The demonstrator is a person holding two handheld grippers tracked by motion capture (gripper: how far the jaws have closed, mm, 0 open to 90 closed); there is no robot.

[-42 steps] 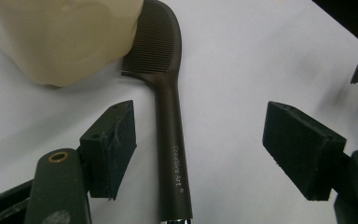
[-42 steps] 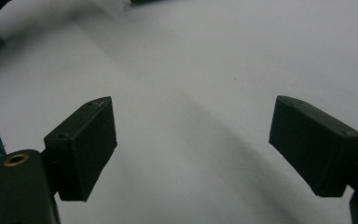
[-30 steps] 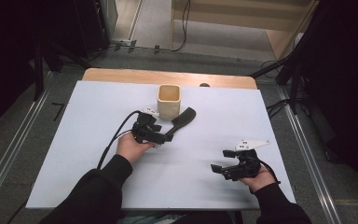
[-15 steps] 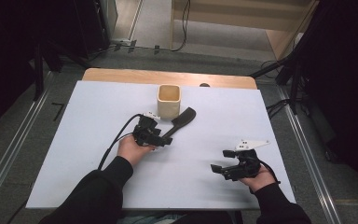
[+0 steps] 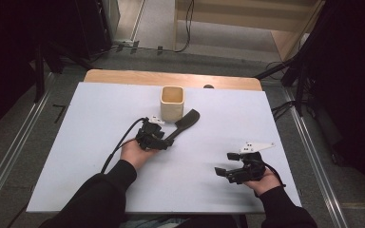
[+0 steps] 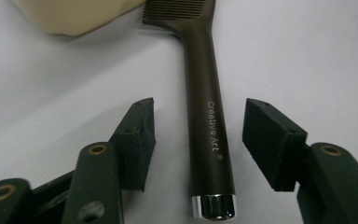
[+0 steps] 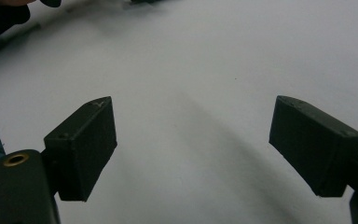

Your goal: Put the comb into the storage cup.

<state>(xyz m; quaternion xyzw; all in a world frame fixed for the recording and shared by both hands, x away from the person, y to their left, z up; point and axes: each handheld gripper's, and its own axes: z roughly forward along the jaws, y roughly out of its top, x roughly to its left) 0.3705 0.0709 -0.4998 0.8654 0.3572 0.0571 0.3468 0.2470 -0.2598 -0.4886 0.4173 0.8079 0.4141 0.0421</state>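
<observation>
Your left gripper point(image 6: 198, 135) sits low over the bench point(image 5: 100, 109) with the dark brush point(image 6: 205, 116) lying flat between its jaws. The jaws have just been closing, yet both pads point(image 6: 137, 135) stand clear of the handle, a strip of white bench showing on either side, so nothing is grasped. White lettering along the handle reads "Creative Art" (with a small registered mark after it), and a shiny metal cap finishes the handle's near end. The brush's ribbed head points toward the cream square cup point(image 5: 172, 102) and lies just beside its base. In the high view the brush point(image 5: 186, 122) runs slantwise from your left gripper point(image 5: 164, 142) up toward the cup. Your right gripper point(image 5: 221, 171) rests well apart near the bench's near right side, jaws spread wide over bare white surface.
</observation>
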